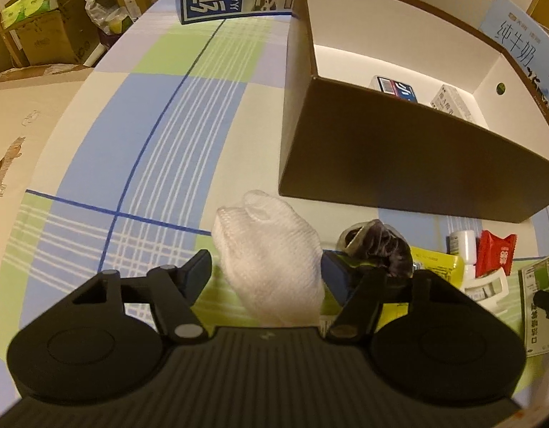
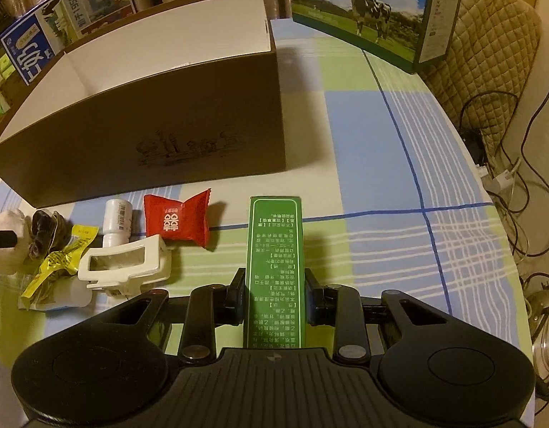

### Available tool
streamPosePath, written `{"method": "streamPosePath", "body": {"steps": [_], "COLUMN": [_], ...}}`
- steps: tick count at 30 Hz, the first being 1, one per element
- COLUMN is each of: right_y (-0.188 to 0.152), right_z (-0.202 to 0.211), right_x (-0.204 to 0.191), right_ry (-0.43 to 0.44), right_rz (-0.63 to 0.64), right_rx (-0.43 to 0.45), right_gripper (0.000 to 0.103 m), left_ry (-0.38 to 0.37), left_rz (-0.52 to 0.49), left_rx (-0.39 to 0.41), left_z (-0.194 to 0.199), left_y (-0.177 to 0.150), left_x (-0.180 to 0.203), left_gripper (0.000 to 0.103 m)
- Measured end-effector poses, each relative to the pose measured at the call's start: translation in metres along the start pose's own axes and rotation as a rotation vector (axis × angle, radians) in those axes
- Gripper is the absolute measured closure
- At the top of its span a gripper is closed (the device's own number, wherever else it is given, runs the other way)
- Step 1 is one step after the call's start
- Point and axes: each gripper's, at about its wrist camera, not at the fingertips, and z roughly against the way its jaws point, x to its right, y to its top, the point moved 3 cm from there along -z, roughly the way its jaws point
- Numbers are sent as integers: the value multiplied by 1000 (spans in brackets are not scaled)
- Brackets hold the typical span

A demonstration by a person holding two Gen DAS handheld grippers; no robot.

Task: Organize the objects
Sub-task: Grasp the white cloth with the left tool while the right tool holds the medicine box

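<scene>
Right claw clamped across the narrow sides of green box, a grip fit for lifting it toward the open carton. Box long axis ran straight away from the camera, far end aimed at the worktop right of the carton's corner. Left claw stood apart, straddling white mesh bundle; right pad touching or nearly so, left pad clear. Bundle lay on worktop just before the carton wall, long axis roughly along the claw.
</scene>
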Motion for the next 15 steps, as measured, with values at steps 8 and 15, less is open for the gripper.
{"method": "streamPosePath", "body": {"steps": [8,15], "right_y": [-2,-4], "right_z": [1,1], "right_x": [4,5], "right_ry": [2,5], "right_rz": [-4,-3], "right_rx": [-5,-9], "right_gripper": [76,76], "left_ry": [-8,-10], "left_rz": [-23,-54], "left_rx": [-1,12], "left_z": [-8,-7], "left_y": [3,2], "left_x": [9,14], "left_gripper": [63,74]}}
